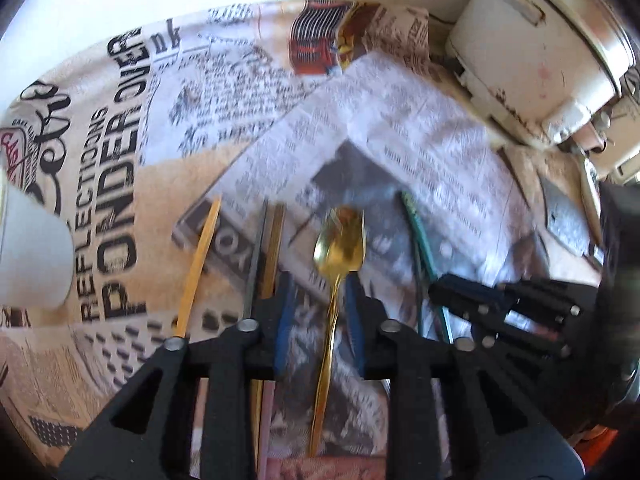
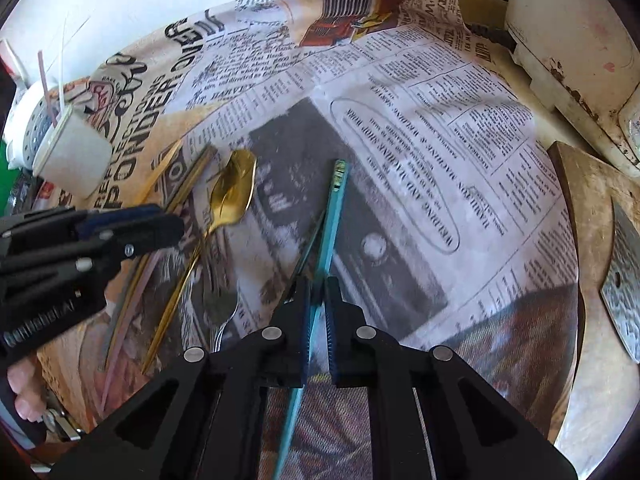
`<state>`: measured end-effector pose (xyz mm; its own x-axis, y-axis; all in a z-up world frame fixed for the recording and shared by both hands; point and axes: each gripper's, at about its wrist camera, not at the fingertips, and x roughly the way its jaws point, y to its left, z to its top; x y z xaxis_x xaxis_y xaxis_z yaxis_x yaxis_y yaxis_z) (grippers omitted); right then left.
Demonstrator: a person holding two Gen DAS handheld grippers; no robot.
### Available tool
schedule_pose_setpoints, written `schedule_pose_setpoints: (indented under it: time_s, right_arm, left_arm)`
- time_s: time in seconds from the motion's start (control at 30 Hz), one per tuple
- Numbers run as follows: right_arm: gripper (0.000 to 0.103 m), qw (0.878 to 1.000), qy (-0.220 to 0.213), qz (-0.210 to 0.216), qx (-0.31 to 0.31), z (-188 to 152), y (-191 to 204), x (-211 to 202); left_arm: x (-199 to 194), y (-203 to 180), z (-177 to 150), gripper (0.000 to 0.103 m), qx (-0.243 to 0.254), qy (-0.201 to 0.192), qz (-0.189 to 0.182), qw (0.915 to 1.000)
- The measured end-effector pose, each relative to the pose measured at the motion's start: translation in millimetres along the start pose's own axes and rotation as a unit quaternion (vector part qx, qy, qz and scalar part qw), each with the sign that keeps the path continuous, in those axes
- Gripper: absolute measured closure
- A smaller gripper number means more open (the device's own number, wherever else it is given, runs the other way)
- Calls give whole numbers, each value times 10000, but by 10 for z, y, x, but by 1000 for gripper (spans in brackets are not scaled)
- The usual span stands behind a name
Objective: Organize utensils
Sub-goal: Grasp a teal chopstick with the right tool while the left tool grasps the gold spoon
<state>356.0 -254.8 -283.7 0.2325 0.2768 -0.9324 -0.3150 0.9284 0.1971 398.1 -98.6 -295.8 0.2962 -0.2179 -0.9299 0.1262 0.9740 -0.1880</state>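
Observation:
A gold spoon (image 1: 339, 240) lies on the newspaper-print cloth (image 1: 120, 184), its handle running back between the blue pads of my left gripper (image 1: 320, 280). The jaws stand apart with a gap on each side of the handle, so the gripper is open. My right gripper (image 2: 317, 284) is shut on a pair of teal chopsticks (image 2: 334, 208) whose tips rest on the cloth. In the right wrist view the left gripper (image 2: 176, 220) hovers over the gold spoon (image 2: 234, 188). A yellow chopstick (image 1: 200, 264) and darker chopsticks (image 1: 272, 248) lie left of the spoon.
A white cup (image 1: 28, 248) stands at the left. A white rice cooker (image 1: 540, 40) fills the back right corner. A wooden board (image 2: 580, 240) with a metal blade (image 2: 624, 280) lies at the right. A silver utensil (image 2: 220, 308) lies near the gold handle.

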Motion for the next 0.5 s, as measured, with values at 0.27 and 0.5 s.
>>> schedule_pose_setpoints:
  time_s: [0.27, 0.5]
  right_arm:
    - [97, 9998, 9, -91, 180, -12, -144, -57]
    - [96, 9980, 159, 62, 605, -53, -200, -57]
  left_arm:
    - [213, -158, 237, 70, 320, 100, -14, 9994]
    - [451, -294, 244, 69, 888, 336, 287, 9951]
